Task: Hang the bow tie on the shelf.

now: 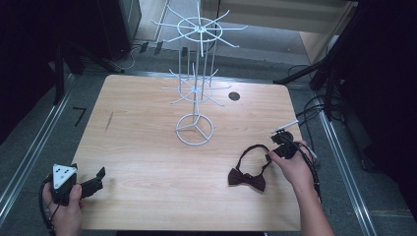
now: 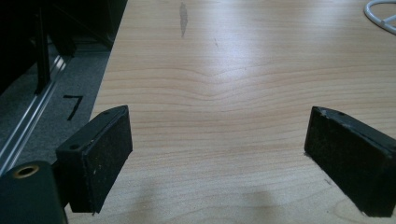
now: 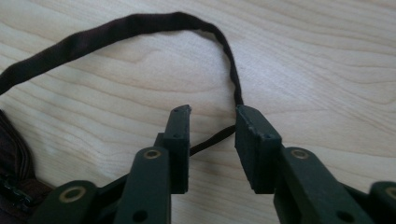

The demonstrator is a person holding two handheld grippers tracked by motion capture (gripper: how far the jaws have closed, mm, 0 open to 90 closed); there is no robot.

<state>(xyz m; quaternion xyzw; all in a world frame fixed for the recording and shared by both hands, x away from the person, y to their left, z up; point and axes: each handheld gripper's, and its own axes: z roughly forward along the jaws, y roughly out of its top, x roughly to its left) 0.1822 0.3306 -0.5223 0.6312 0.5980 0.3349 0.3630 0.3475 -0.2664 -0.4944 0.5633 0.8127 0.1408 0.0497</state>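
Note:
A dark brown bow tie [image 1: 247, 180] lies flat on the wooden table [image 1: 142, 157], at the front right. Its thin neck strap [image 1: 252, 150] loops away from the bow toward my right gripper [image 1: 281, 147]. In the right gripper view the strap [image 3: 140, 23] arcs over the wood and runs down between the jaws of the right gripper [image 3: 212, 112]. A gap remains between the pads, which do not press on the strap. The bow's fabric [image 3: 11, 158] shows at the lower left edge. My left gripper [image 1: 101, 178] rests at the table's front left corner; its jaws [image 2: 219, 121] stand wide apart over bare wood.
A tall white wire display stand [image 1: 195, 93] with radiating hooks rises from a ring base [image 1: 194, 129] at the middle back of the table. A dark round hole [image 1: 234, 96] sits to its right. Cables and dark stands crowd the floor at the right.

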